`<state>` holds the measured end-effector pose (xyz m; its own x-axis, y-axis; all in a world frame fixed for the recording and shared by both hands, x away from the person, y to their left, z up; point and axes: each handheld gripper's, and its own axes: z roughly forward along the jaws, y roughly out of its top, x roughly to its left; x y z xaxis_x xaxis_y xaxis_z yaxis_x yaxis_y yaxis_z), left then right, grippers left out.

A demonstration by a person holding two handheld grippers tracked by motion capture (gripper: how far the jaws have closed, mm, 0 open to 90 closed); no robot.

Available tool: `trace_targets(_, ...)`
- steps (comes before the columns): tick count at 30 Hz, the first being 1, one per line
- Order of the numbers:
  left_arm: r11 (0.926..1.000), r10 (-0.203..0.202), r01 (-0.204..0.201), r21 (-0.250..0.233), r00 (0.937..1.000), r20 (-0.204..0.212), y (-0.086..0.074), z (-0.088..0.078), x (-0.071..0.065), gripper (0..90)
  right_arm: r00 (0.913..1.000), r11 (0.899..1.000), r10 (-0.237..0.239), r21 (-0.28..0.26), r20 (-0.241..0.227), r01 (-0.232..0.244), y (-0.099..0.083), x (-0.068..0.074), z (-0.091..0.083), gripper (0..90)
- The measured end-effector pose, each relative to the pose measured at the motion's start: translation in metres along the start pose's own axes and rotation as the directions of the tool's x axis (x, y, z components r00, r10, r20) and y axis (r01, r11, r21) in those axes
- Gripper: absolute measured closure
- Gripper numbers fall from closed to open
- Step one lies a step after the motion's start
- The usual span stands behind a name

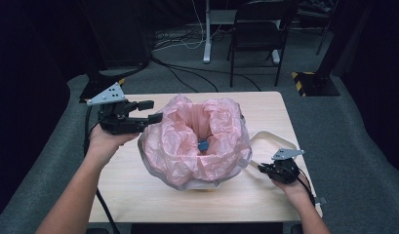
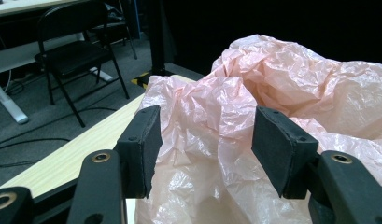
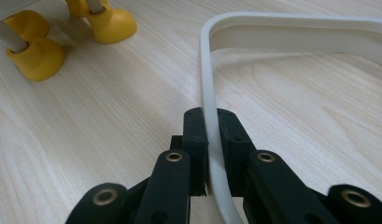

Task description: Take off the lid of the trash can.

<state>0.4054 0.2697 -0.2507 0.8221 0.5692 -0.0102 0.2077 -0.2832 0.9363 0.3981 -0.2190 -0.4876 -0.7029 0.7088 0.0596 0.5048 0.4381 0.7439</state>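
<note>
A crumpled pink plastic bag [image 1: 177, 146] billows out of a container in the middle of the wooden table [image 1: 133, 195]; a small blue thing [image 1: 203, 145] lies deep inside it. My left gripper [image 1: 152, 111] is at the bag's left rim. In the left gripper view its jaws [image 2: 205, 140] stand wide apart with a fold of the bag [image 2: 296, 84] bulging between the pads. My right gripper [image 1: 262, 168] is low at the table's right side, shut on the thin edge of a white plastic hoop [image 1: 272, 136] that lies flat. The right gripper view shows that grip [image 3: 212, 135] on the hoop [image 3: 291, 23].
Two yellow feet [image 3: 37, 53] of the container stand on the table to the left of the hoop. A black folding chair [image 1: 260, 29] and cables are on the grey floor behind the table. Black poles and dark curtains surround the area.
</note>
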Motion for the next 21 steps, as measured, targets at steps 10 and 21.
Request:
trace_targets(10, 1.0000, 0.001, -0.001, 0.002, 1.0000, 0.002, -0.0003, 0.0006, -0.0004, 42.3, 0.9999, 1.000, 0.008, 0.025, -0.014, -0.008, -0.0058, -0.0029, 0.0033, 82.5)
trace_targets(21, 1.0000, 0.000, 0.000, 0.003, 1.0000, 0.001, -0.0008, 0.0001, 0.0003, 42.3, 0.9999, 0.999, 0.015, 0.041, -0.001, -0.015, -0.0078, -0.0041, 0.0047, 82.4)
